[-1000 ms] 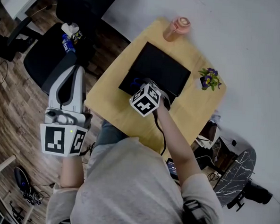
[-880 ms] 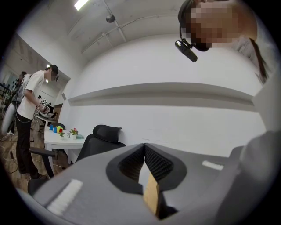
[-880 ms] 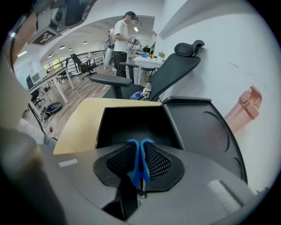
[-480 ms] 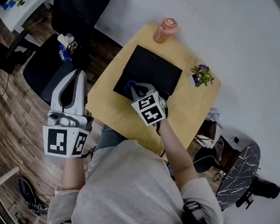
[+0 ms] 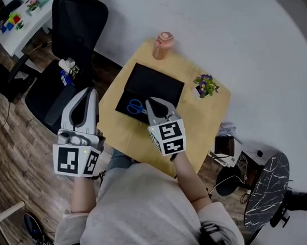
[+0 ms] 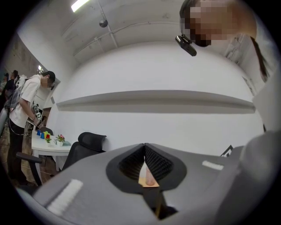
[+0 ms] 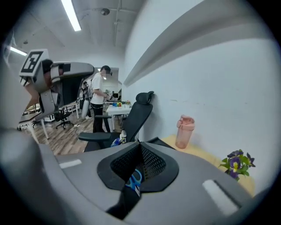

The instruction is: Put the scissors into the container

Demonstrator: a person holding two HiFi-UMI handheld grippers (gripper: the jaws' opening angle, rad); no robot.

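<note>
The scissors, blue-handled, lie flat inside the black container on the wooden table, just beside the tip of the right gripper. That gripper's jaws are pressed together with nothing between them, and the scissors show past them in the right gripper view. The left gripper is also closed and empty, held off the table's left edge above the floor.

An office workroom: a black swivel chair beside the wooden table, a white desk left of it, strip lights above.
</note>
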